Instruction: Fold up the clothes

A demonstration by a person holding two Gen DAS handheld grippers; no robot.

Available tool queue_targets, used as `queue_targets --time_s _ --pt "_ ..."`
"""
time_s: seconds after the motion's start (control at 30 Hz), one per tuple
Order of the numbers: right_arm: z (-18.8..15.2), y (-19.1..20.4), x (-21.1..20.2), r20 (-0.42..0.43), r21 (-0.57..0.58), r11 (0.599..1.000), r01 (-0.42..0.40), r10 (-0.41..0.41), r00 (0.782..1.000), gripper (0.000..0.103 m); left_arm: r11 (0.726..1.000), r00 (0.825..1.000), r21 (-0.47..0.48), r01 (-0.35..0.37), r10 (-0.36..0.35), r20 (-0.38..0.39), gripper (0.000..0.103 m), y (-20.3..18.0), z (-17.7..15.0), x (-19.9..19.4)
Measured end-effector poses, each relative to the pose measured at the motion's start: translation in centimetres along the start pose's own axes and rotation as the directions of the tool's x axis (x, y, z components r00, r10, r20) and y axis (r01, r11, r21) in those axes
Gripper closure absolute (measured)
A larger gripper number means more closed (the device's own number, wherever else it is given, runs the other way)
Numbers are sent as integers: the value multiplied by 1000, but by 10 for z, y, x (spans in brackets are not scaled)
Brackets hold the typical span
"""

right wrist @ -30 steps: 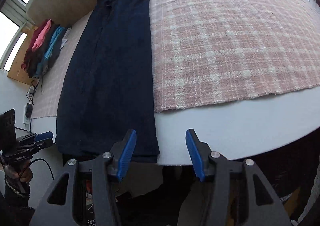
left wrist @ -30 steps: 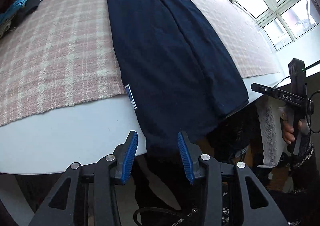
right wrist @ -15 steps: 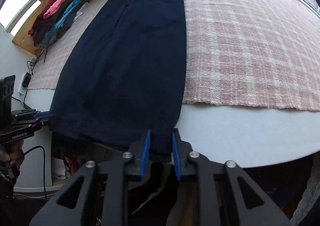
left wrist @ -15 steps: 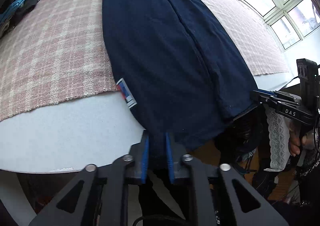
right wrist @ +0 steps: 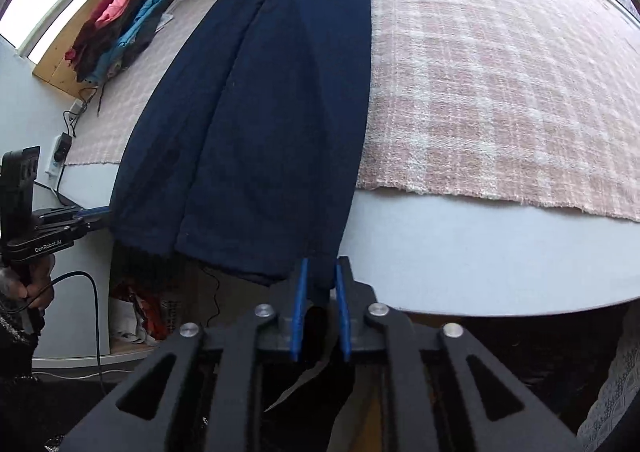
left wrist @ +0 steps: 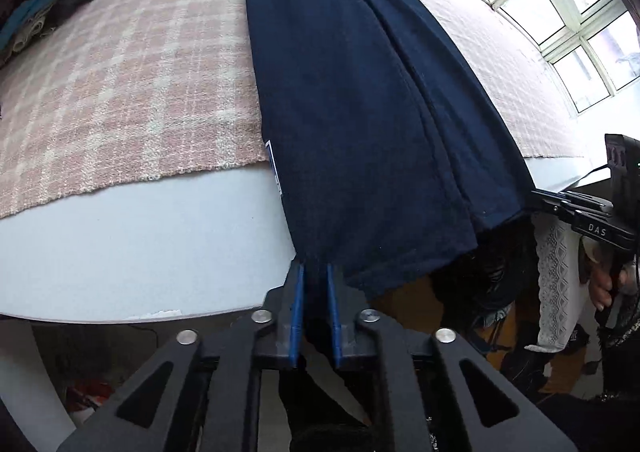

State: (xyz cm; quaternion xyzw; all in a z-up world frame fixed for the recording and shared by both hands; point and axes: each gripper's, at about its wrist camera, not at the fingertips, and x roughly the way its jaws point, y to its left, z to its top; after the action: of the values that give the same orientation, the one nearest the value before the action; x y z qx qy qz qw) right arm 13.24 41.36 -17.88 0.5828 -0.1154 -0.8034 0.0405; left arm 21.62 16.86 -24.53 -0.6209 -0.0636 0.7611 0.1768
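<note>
1. Navy trousers (left wrist: 360,100) are lying lengthwise along the table (left wrist: 140,244), partly over a pink plaid cloth (left wrist: 120,84), w/ the hem end hanging past the near table edge.
2. Left gripper (left wrist: 315,284) is pinching the hem corner on its side; blue pads (left wrist: 298,304) are pressed onto the fabric.
3. Right gripper (right wrist: 320,284) is pinching the opposite hem corner, pads nearly together w/ fabric between.
4. In the left wrist view, the right gripper is showing at the far right edge, held by a hand (left wrist: 604,280).
5. A small white-blue label (left wrist: 274,168) is sitting on the trouser edge nr the cloth's border.
6. A stack of folded clothes (right wrist: 120,24) is lying at the far corner of the table, well apart from the trousers.
7. Windows (left wrist: 580,12) are running along the far side.
</note>
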Motion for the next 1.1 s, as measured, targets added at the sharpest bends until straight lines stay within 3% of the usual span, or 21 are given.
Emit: queue_targets --time_s 0.03,0.07,0.17,0.23,0.27,0.3,0.4,0.53,0.7,0.87,0.93,1.0,1.1 --pt "0 -3 -2 7 9 1000 0 0 1000 57 1000 1000 3 4 -4 0 73 -1 -1 0" --pt "-1 -6 -4 15 18 1000 0 0 1000 56 1000 1000 10 6 -6 -2 67 -3 -2 1" --pt "-1 -14 2 3 52 998 -32 32 999 56 999 1000 32 10 -10 -8 67 -7 -5 6" --pt "-4 -14 10 -17 46 998 -43 44 999 56 999 1000 47 13 -13 -11 70 -11 -7 8" --pt "-4 -9 14 -11 32 998 -48 49 999 56 998 1000 55 15 -14 -13 88 -12 -8 10" --pt "-3 -4 17 -1 17 998 -53 53 999 60 998 1000 62 16 -15 -15 97 -14 -9 11" --pt "-1 1 24 -41 0 996 -86 86 995 98 996 999 85 29 -28 -18 98 -17 -11 13" --pt "0 -3 15 -9 67 981 -183 184 983 98 992 994 63 111 -112 13 98 -11 -7 -4" --pt "18 -18 -25 121 173 927 -334 316 941 98 974 972 46 222 -225 73 98 -5 14 -33" --pt "78 -34 -56 237 187 891 -414 368 899 98 984 975 44 175 -179 130 98 20 101 -36" --pt "117 -37 -49 253 195 887 -419 367 895 98 988 976 42 151 -156 152 98 31 138 -37" --pt "161 -46 -35 261 201 893 -403 348 901 98 991 976 40 128 -133 174 97 42 175 -38" --pt "226 -66 14 179 265 905 -334 294 939 92 995 975 30 94 -99 198 87 56 219 -38"
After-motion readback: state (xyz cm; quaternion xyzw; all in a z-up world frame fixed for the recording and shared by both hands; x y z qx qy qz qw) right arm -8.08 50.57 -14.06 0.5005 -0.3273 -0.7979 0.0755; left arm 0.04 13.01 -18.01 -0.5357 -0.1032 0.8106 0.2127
